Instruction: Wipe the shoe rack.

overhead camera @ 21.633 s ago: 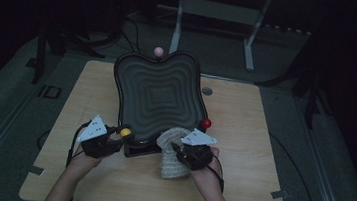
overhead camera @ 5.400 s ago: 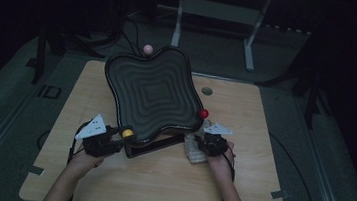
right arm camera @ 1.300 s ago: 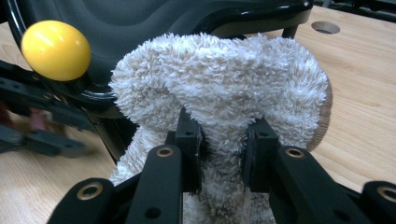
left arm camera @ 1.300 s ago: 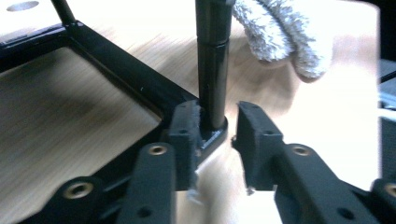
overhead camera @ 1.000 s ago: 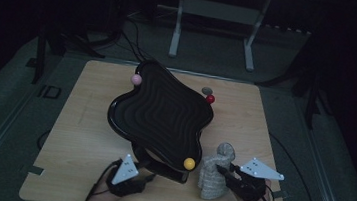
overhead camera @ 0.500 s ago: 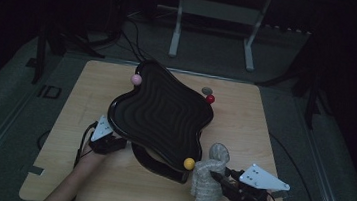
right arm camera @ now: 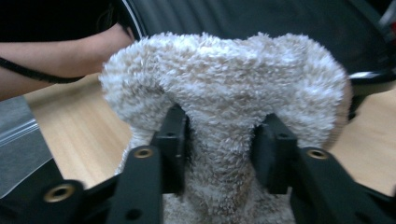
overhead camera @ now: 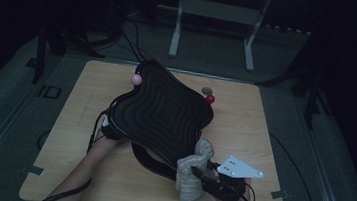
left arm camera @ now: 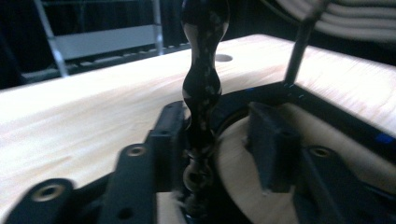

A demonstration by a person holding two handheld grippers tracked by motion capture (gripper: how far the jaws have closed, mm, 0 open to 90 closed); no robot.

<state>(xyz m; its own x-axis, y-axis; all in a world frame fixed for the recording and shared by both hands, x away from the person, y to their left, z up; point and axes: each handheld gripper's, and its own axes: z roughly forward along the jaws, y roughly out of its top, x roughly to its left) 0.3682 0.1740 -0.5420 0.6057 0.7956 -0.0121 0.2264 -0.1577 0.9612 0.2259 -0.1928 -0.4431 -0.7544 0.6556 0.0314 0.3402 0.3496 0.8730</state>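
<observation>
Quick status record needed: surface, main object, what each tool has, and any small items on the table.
surface: wooden table
main object: black wavy tray, raised off the table on thin posts with coloured balls
left tool: jaws either side of a black bumpy post, contact unclear
right tool: shut on fluffy beige cloth
small items: pink ball, red ball

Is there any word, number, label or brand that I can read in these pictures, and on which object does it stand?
None can be read.
The black wavy tray, the fluffy cloth in the right gripper and the wooden table bear no print.
A small blue mark in the left gripper view is too blurred to read.
</observation>
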